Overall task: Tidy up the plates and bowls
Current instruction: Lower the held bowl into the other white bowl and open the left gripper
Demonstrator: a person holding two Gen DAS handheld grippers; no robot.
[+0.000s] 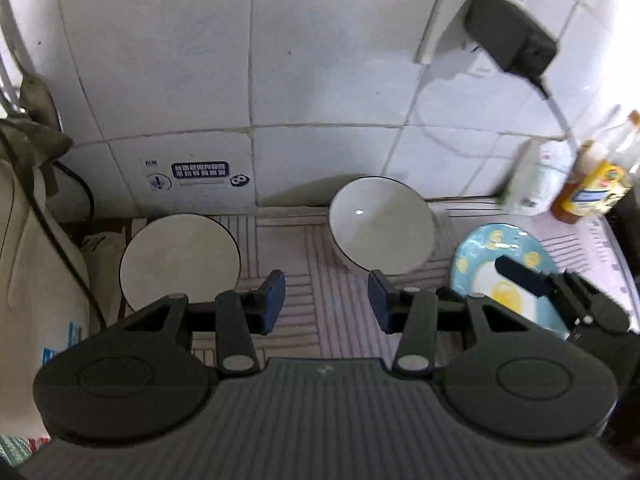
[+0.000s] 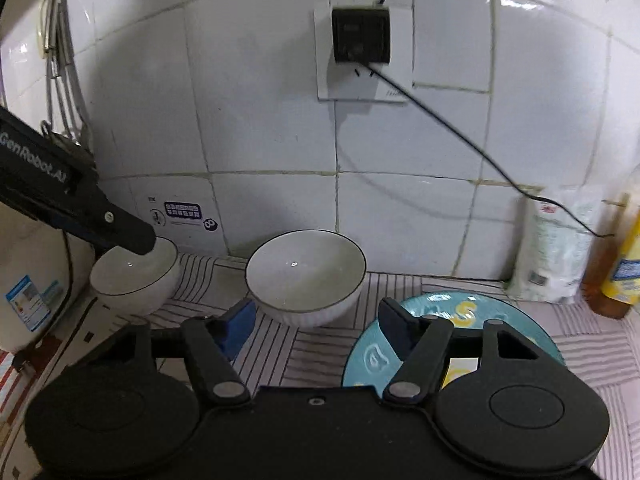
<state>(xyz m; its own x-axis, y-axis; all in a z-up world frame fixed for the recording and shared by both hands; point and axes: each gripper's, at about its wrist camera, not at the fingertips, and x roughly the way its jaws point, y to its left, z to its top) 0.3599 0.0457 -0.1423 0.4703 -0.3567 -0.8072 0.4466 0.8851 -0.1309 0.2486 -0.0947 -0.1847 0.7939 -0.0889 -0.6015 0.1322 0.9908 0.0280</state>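
Both tongs stand apart with nothing between them. Left tongs (image 1: 327,300) hover over the striped worktop (image 1: 312,280), between a small white bowl (image 1: 180,262) on their left and a larger white bowl (image 1: 380,224) by the tiled wall (image 1: 320,60). Right tongs (image 2: 316,324) hang above a blue plate (image 2: 372,356), that larger bowl just beyond.

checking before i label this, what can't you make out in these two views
- Blue plate: near half hidden by the right gripper, right wrist view.
- Small bowl: far rim covered by the left gripper, same view.
- Bottles: blurred, cut by the right edge, left wrist view.
- Wall sticker: text too small.
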